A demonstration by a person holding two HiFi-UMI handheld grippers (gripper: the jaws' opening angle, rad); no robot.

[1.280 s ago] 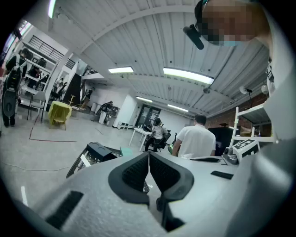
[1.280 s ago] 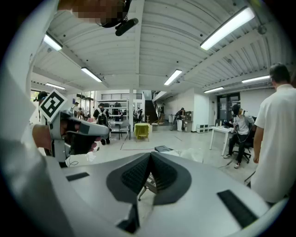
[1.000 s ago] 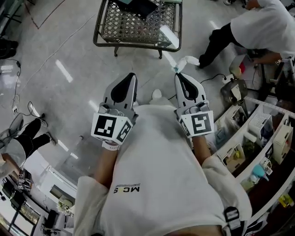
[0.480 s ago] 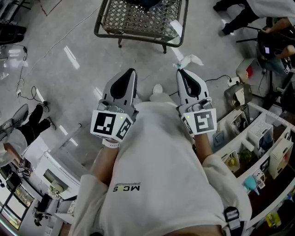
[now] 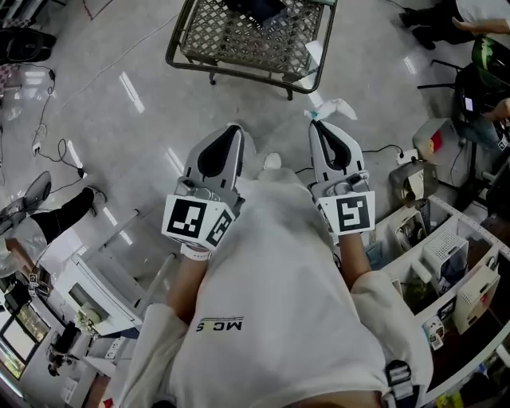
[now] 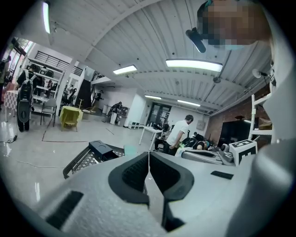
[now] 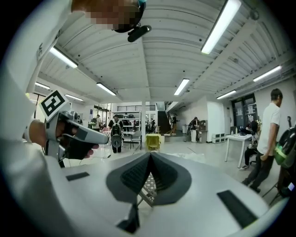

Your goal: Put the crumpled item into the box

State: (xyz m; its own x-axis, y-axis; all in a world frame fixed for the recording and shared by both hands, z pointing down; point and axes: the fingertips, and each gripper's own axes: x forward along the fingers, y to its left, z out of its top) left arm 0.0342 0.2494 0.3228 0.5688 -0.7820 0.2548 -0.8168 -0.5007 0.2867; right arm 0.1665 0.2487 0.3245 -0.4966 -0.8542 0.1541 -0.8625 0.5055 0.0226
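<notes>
A white crumpled item (image 5: 335,107) with a bit of green sticks out from the tip of my right gripper (image 5: 317,121), whose jaws are shut on it. In the right gripper view the pads meet at the gripper's tip (image 7: 150,155), and the pale item (image 7: 192,158) shows just past them on the right. My left gripper (image 5: 233,129) is held level beside it, shut with nothing in it (image 6: 148,155). A wire mesh basket (image 5: 239,70) stands on the floor ahead of both grippers, with a black box (image 5: 256,9) inside. It also shows in the left gripper view (image 6: 83,162).
Shelves of small goods (image 5: 434,259) run along the right, with a power strip and cable (image 5: 402,154) and a bin (image 5: 411,180) on the floor before them. A white cabinet (image 5: 84,291) stands at lower left. People stand at the left (image 5: 48,223) and top right (image 5: 446,20).
Both grippers keep the same pose, shut and side by side. The view has drifted, so the basket sits slightly further right and the person at top right has mostly left the frame.
</notes>
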